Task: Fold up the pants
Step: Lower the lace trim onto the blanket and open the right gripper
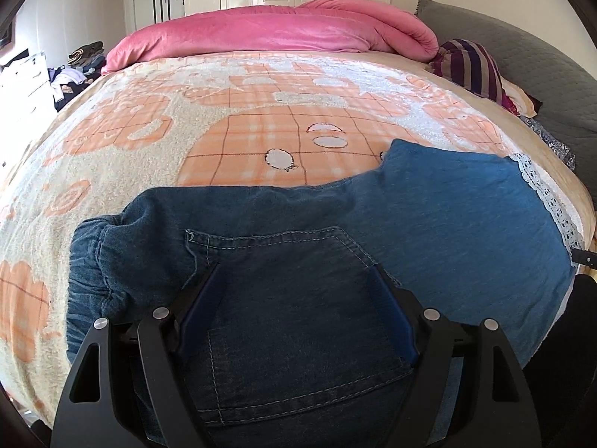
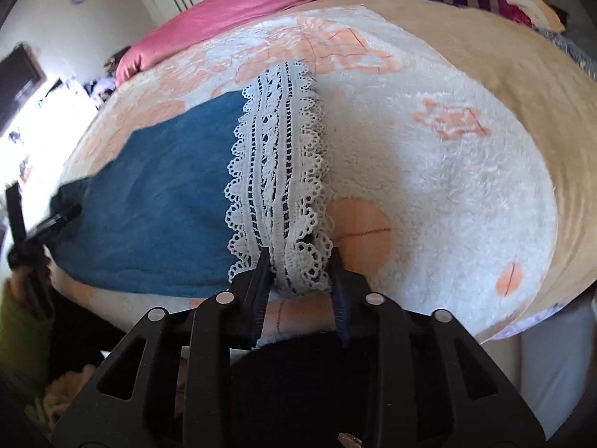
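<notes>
Orange-check blanket [image 1: 261, 138], left gripper [image 1: 298, 306] spread over pants [image 1: 291, 328], right gripper [image 2: 300, 280] straddling lace hem [image 2: 276, 171], grip unclear

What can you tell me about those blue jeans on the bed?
The jeans are blue denim with a stitched back pocket facing up, a bunched elastic waistband at one end and white lace trim at the leg hem. They lie flat on the fleecy orange-and-cream blanket.

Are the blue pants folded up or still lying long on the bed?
Lying long, not folded up. The pants stretch flat across the blanket, from the back pocket to the lace hem.
</notes>
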{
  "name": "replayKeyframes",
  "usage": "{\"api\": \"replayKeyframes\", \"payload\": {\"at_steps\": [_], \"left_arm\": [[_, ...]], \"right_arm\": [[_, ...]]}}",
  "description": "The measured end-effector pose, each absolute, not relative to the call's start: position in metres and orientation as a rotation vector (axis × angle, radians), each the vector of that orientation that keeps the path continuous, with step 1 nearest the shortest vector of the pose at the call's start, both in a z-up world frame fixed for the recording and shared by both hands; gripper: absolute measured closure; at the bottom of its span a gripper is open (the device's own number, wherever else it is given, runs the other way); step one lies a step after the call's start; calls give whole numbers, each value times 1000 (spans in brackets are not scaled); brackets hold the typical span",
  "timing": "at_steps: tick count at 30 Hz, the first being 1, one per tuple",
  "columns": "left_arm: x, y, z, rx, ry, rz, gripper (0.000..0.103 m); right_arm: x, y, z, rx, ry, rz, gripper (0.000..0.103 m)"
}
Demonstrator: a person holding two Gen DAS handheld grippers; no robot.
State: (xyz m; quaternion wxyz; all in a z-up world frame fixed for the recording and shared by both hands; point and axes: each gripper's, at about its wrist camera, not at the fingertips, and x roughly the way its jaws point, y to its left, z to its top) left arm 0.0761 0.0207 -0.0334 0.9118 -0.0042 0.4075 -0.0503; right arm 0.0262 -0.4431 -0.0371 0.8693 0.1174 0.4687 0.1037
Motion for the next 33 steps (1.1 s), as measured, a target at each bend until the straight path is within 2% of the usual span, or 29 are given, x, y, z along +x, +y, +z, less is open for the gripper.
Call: {"api": "replayKeyframes", "payload": {"at_steps": [2,3,4,13,25,33], "left_arm": [[73,23,-30,-26,830,-116,25],[72,24,-28,-38,827,-124,25],[70,24,-25,-45,824,-129,25],[51,22,9,-50,754,-145,25],[42,-9,16,-19,760,-238,25],[52,-21,6,-12,791,-250,24]], "right_arm": [[22,-445,-34,248,974,205,64],[18,-450,-31,247,962,175,53],[15,-452,-28,247,955,160,50],[5,-438,2,199,856,160,39],[35,-360,13,92,830,311,18],[72,-316,14,25,841,359,13]]}}
